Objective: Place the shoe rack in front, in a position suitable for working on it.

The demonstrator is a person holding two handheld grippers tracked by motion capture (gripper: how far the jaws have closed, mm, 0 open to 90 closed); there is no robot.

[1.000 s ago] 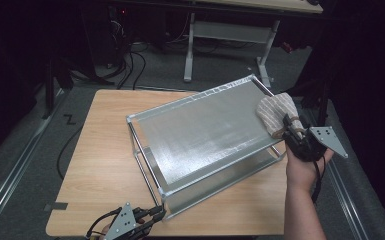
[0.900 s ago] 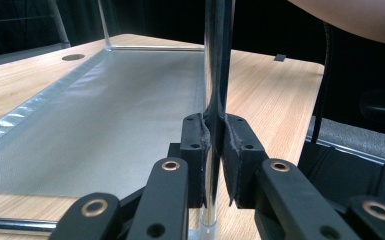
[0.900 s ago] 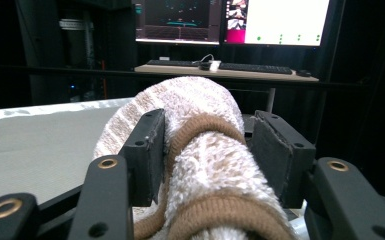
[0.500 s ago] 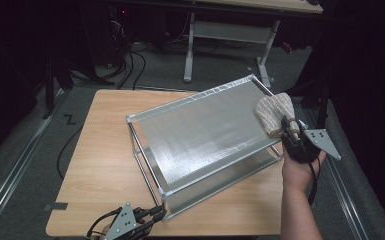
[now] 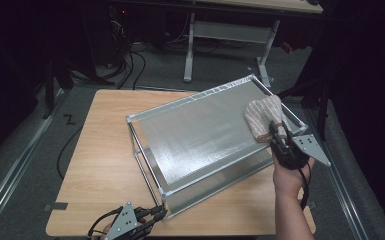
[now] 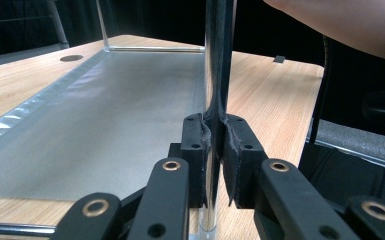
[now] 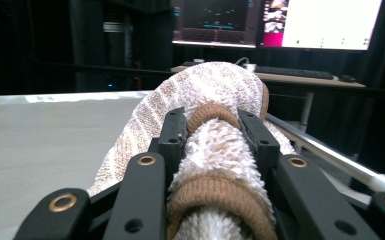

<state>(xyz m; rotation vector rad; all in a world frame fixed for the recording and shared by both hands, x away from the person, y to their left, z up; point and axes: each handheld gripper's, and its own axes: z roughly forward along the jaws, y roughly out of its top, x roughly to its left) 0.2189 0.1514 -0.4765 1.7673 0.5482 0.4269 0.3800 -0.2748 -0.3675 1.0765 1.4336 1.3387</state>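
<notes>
Left claw (image 5: 161, 214): we hold it clamped tight on the near corner post of the silver two-tier metal shelf rack (image 5: 205, 130), steadying it on the wooden table (image 5: 105, 150).

Right claw (image 5: 278, 131): jaws just closing, pinching the beige striped terry cloth (image 5: 264, 116) on the rack's top, far right. Step, we judge: grip secured; next, wiping leftward under even pressure.

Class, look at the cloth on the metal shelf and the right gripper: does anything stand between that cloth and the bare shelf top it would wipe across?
Nothing visible does. The right gripper, whose jaws have just been closing, pinches the cloth at the shelf's far right corner, and the metal top stretching toward the left gripper is bare.
</notes>
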